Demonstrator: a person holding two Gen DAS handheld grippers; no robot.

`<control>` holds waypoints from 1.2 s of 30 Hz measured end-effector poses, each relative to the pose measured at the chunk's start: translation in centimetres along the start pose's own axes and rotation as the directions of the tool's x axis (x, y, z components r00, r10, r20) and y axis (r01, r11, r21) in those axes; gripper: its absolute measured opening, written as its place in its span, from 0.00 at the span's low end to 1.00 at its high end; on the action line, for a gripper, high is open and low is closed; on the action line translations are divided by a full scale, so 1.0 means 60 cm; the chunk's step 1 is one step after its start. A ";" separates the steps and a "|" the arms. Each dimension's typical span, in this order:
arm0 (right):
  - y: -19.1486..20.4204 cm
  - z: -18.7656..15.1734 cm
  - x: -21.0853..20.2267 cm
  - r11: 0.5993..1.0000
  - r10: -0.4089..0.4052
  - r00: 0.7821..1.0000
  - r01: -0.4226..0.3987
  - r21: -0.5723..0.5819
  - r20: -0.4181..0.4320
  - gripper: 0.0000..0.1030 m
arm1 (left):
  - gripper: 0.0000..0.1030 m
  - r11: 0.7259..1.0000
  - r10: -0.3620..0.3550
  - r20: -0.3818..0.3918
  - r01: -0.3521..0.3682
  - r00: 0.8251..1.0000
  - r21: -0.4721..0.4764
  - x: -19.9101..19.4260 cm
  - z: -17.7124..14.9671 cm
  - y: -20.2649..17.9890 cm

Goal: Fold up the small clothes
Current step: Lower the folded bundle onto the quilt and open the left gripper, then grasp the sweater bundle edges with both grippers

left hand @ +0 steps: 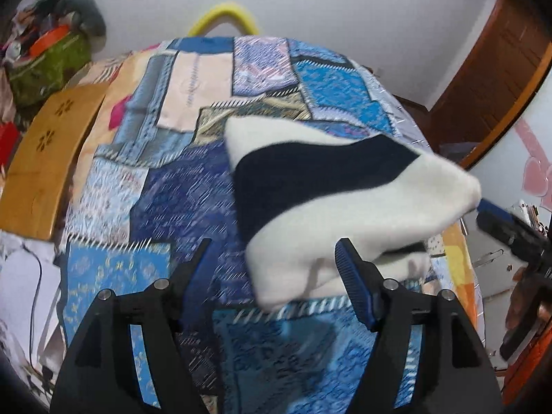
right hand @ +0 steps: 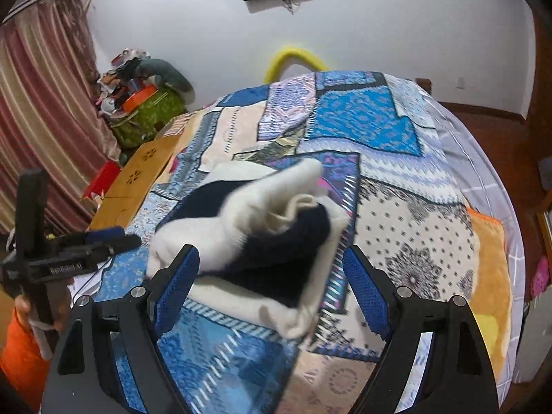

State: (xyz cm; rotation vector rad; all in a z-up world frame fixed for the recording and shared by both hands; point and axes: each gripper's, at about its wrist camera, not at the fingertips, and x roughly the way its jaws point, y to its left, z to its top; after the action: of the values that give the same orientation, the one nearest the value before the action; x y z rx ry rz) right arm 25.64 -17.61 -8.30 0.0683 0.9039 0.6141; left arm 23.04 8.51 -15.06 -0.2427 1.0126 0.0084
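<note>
A small white and navy garment (left hand: pixel 331 203) lies bunched and partly folded on the blue patchwork bedspread (left hand: pixel 145 186). It also shows in the right wrist view (right hand: pixel 262 238). My left gripper (left hand: pixel 274 245) is open and empty, its fingers just short of the garment's near edge. My right gripper (right hand: pixel 269 255) is open and empty, with its fingers on either side of the garment's near end. The right gripper shows at the far right of the left wrist view (left hand: pixel 510 227); the left gripper shows at the left of the right wrist view (right hand: pixel 114 238).
A wooden lap table (left hand: pixel 48 158) lies on the bed's left side. A green bag piled with clutter (right hand: pixel 148 110) stands by the striped curtain (right hand: pixel 41 120). A yellow curved bar (right hand: pixel 293 58) rises behind the bed. Wooden floor lies to the right.
</note>
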 end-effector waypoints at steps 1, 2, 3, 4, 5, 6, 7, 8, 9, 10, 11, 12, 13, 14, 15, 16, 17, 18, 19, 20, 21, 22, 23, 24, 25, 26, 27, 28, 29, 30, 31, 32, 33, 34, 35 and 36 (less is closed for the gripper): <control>0.006 0.004 0.005 1.000 0.003 1.000 -0.003 -0.004 -0.001 0.80 | 0.68 1.000 0.005 -0.009 -0.005 1.000 -0.002 0.002 -0.006 0.007; 0.011 0.007 0.011 1.000 0.006 1.000 -0.006 -0.005 -0.003 0.80 | 0.68 1.000 0.009 -0.016 -0.009 1.000 -0.003 0.003 -0.013 0.010; 0.015 0.009 0.015 1.000 0.009 1.000 -0.009 -0.007 -0.004 0.80 | 0.68 1.000 0.012 -0.028 -0.012 1.000 -0.005 0.006 -0.019 0.017; 0.018 0.012 0.023 1.000 0.009 1.000 -0.009 -0.006 -0.004 0.80 | 0.68 1.000 0.013 -0.038 -0.013 0.999 -0.007 0.010 -0.024 0.021; 0.020 0.012 0.026 1.000 0.008 1.000 -0.008 -0.003 -0.003 0.80 | 0.68 1.000 0.011 -0.052 -0.012 0.999 -0.013 0.015 -0.031 0.027; 0.020 0.013 0.029 1.000 0.008 1.000 -0.008 0.000 -0.004 0.80 | 0.68 1.000 0.009 -0.062 -0.010 0.998 -0.018 0.019 -0.036 0.031; 0.021 0.015 0.036 1.000 0.004 1.000 -0.004 0.006 -0.008 0.80 | 0.68 1.000 0.007 -0.073 -0.009 0.997 -0.025 0.023 -0.040 0.033; 0.022 0.016 0.040 1.000 0.001 1.000 -0.001 0.011 -0.010 0.80 | 0.68 0.999 0.005 -0.084 -0.008 0.996 -0.033 0.028 -0.046 0.036; 0.023 0.017 0.042 1.000 -0.002 1.000 0.002 0.014 -0.014 0.80 | 0.68 0.999 -0.004 -0.095 0.000 0.995 -0.040 0.033 -0.054 0.038; 0.023 0.018 0.047 1.000 -0.004 1.000 0.004 0.015 -0.018 0.80 | 0.68 0.999 -0.010 -0.105 0.006 0.994 -0.041 0.038 -0.059 0.038; 0.024 0.019 0.049 1.000 -0.005 1.000 0.005 0.016 -0.021 0.78 | 0.68 0.999 -0.014 -0.114 0.009 0.993 -0.041 0.043 -0.064 0.036; 0.025 0.020 0.050 1.000 -0.005 1.000 0.006 0.017 -0.024 0.76 | 0.69 0.999 -0.015 -0.127 0.011 0.992 -0.037 0.051 -0.070 0.033; 0.026 0.021 0.053 1.000 -0.008 1.000 0.008 0.016 -0.028 0.72 | 0.69 0.999 -0.016 -0.136 0.012 0.991 -0.034 0.058 -0.074 0.030; 0.027 0.021 0.053 1.000 -0.012 1.000 0.013 0.014 -0.028 0.69 | 0.69 0.999 -0.018 -0.145 0.013 0.989 -0.032 0.064 -0.076 0.028; 0.029 0.022 0.054 1.000 -0.016 0.999 0.016 0.010 -0.028 0.67 | 0.69 0.999 -0.020 -0.156 0.015 0.988 -0.032 0.072 -0.078 0.025; 0.029 0.021 0.055 1.000 -0.017 0.999 0.017 0.005 -0.031 0.64 | 0.69 0.999 -0.019 -0.160 0.013 0.987 -0.035 0.078 -0.079 0.024; 0.030 0.020 0.058 1.000 -0.013 0.999 0.013 0.000 -0.041 0.60 | 0.69 0.999 -0.012 -0.161 0.006 0.987 -0.039 0.083 -0.078 0.025; 0.031 0.017 0.059 1.000 -0.009 0.999 0.009 -0.005 -0.048 0.57 | 0.69 0.999 0.005 -0.154 -0.012 0.988 -0.046 0.088 -0.077 0.027; 0.031 0.015 0.061 1.000 -0.010 0.999 0.009 -0.010 -0.051 0.52 | 0.69 0.998 0.024 -0.141 -0.032 0.990 -0.055 0.090 -0.076 0.031; 0.032 0.012 0.062 1.000 -0.014 0.998 0.013 -0.017 -0.055 0.46 | 0.69 0.997 0.035 -0.120 -0.043 0.992 -0.067 0.090 -0.074 0.035; 0.032 0.008 0.064 1.000 -0.016 0.998 0.015 -0.025 -0.060 0.42 | 0.69 0.996 0.038 -0.108 -0.046 0.993 -0.073 0.089 -0.074 0.037; 0.032 0.006 0.065 0.999 -0.016 0.998 0.015 -0.029 -0.061 0.37 | 0.69 0.995 0.038 -0.096 -0.046 0.995 -0.086 0.088 -0.074 0.042; 0.032 0.003 0.065 0.999 -0.014 0.998 0.012 -0.031 -0.062 0.32 | 0.69 0.994 0.036 -0.084 -0.045 0.996 -0.099 0.086 -0.074 0.046; 0.032 0.001 0.064 0.999 -0.012 0.998 0.010 -0.032 -0.062 0.29 | 0.69 0.993 0.031 -0.073 -0.040 0.997 -0.113 0.084 -0.074 0.050; 0.033 0.000 0.062 0.999 -0.010 0.998 0.008 -0.034 -0.054 0.27 | 0.69 0.992 0.028 -0.070 -0.036 0.997 -0.122 0.083 -0.074 0.053; 0.035 0.000 0.059 0.999 -0.010 0.999 0.008 -0.037 -0.049 0.25 | 0.69 0.991 0.023 -0.069 -0.032 0.997 -0.131 0.084 -0.075 0.056; 0.038 0.000 0.054 0.999 -0.009 0.999 0.007 -0.042 -0.042 0.23 | 0.69 0.989 0.017 -0.070 -0.027 0.997 -0.144 0.084 -0.073 0.060; 0.041 0.001 0.047 0.999 -0.003 1.000 0.002 -0.045 -0.028 0.21 | 0.69 0.988 0.012 -0.068 -0.023 0.998 -0.155 0.084 -0.073 0.063; 0.043 0.001 0.035 0.999 0.007 1.000 -0.007 -0.044 -0.004 0.19 | 0.69 0.986 0.007 -0.064 -0.018 0.998 -0.167 0.082 -0.073 0.066; 0.045 0.001 0.022 0.999 0.016 1.000 -0.015 -0.044 0.019 0.18 | 0.69 0.984 0.007 -0.056 -0.017 0.998 -0.177 0.079 -0.072 0.069; 0.047 0.000 0.013 0.999 0.021 0.999 -0.019 -0.047 0.033 0.17 | 0.69 0.983 0.008 -0.048 -0.017 0.999 -0.184 0.075 -0.071 0.072; 0.049 -0.001 0.008 0.998 0.026 0.999 -0.024 -0.050 0.039 0.17 | 0.69 0.982 0.008 -0.044 -0.016 0.999 -0.189 0.073 -0.069 0.074; 0.050 -0.004 0.004 0.998 0.031 0.999 -0.029 -0.055 0.040 0.17 | 0.69 0.981 0.008 -0.041 -0.016 0.999 -0.195 0.071 -0.067 0.077; 0.051 -0.008 0.004 0.998 0.031 0.999 -0.028 -0.062 0.036 0.16 | 0.69 0.980 0.009 -0.039 -0.017 0.999 -0.200 0.069 -0.066 0.079; 0.050 -0.011 0.005 0.997 0.027 0.999 -0.025 -0.068 0.030 0.16 | 0.69 0.979 0.012 -0.039 -0.020 0.999 -0.202 0.069 -0.066 0.079; 0.049 -0.018 0.008 0.997 0.024 0.999 -0.022 -0.073 0.023 0.16 | 0.69 0.979 0.016 -0.040 -0.024 0.999 -0.203 0.069 -0.066 0.079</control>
State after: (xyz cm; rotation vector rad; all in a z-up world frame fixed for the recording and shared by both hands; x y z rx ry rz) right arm 23.66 -15.17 -8.42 0.0208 0.8575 0.6659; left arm 21.34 11.91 -21.45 -0.4210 1.0532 0.1262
